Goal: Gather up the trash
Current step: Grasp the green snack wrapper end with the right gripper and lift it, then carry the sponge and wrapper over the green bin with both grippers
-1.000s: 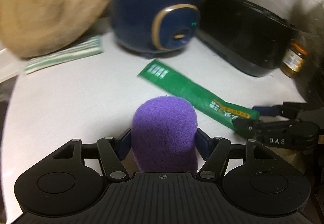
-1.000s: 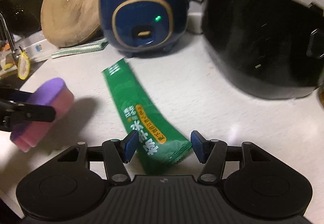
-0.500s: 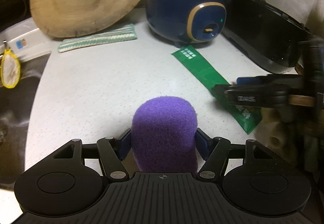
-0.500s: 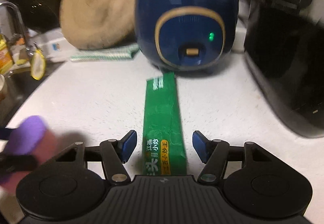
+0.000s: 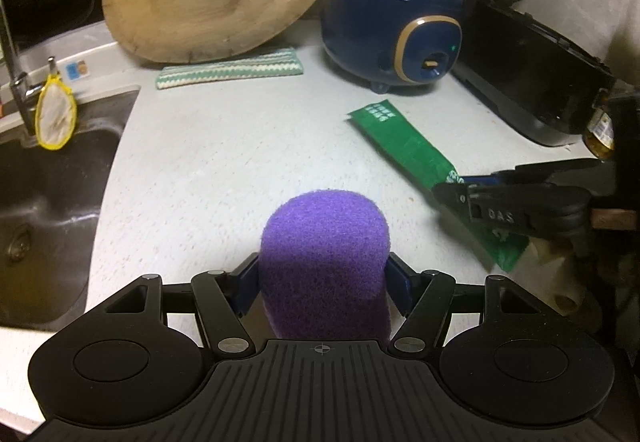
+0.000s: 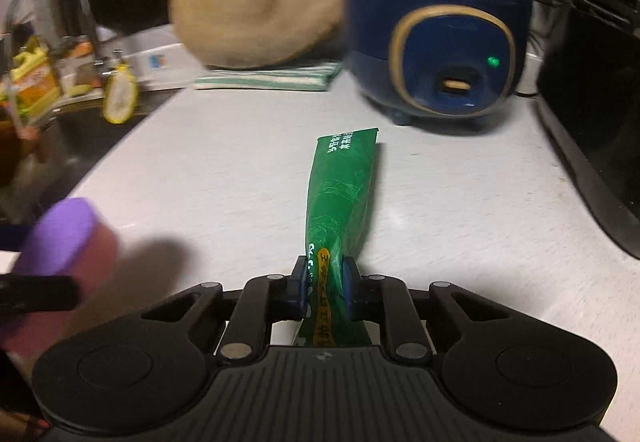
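Right gripper (image 6: 325, 284): jaws just closed, clamped on the green wrapper (image 6: 340, 194).
Left gripper (image 5: 322, 282): purple sponge (image 5: 324, 242) held between pads.
Green wrapper: far end near blue cooker (image 6: 436, 38), above table (image 6: 224, 170).

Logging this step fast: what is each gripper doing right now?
Left gripper: closed on the purple foam sponge.
Right gripper: jaws have just been closing, now pinching the long green plastic snack wrapper.
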Action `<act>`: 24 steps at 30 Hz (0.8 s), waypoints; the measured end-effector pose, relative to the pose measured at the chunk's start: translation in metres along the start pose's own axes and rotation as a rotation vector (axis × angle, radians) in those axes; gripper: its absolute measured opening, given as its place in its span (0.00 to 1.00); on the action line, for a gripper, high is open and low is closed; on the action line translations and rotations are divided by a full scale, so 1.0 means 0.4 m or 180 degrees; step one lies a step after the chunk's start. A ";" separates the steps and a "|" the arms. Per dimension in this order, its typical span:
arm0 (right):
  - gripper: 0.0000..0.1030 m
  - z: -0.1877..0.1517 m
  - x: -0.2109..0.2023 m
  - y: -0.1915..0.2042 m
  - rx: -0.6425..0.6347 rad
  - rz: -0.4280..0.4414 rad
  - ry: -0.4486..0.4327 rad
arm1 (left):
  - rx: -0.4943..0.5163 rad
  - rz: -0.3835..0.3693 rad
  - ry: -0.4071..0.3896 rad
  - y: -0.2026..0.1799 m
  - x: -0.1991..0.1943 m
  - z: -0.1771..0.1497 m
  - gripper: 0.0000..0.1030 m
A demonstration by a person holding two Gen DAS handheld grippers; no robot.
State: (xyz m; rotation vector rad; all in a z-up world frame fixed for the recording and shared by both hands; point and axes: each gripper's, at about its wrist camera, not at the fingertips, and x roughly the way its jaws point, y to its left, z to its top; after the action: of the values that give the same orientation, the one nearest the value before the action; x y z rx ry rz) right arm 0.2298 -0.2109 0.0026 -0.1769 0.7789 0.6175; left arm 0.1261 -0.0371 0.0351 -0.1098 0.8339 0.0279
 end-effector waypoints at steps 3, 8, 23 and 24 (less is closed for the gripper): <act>0.15 -0.020 -0.055 0.057 -0.0036 0.0164 -0.0007 | -0.0005 -0.0097 -0.0049 0.024 -0.041 -0.033 0.68; 0.15 -0.079 -0.159 0.161 -0.0192 0.0367 0.0032 | -0.0072 -0.0278 -0.0240 0.114 -0.152 -0.117 0.68; 0.14 -0.402 -0.231 0.464 -0.0649 0.0669 0.0871 | 0.0300 -0.1008 0.0362 0.284 -0.239 -0.509 0.68; 0.14 -0.423 -0.216 0.476 -0.0668 0.0653 0.0956 | 0.0319 -0.1078 0.0477 0.279 -0.218 -0.537 0.68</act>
State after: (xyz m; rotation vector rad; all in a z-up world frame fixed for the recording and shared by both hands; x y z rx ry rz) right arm -0.0302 -0.1581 -0.0427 -0.3921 1.0296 0.8806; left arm -0.0985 0.0521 -0.0530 -0.1588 0.9556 -0.3439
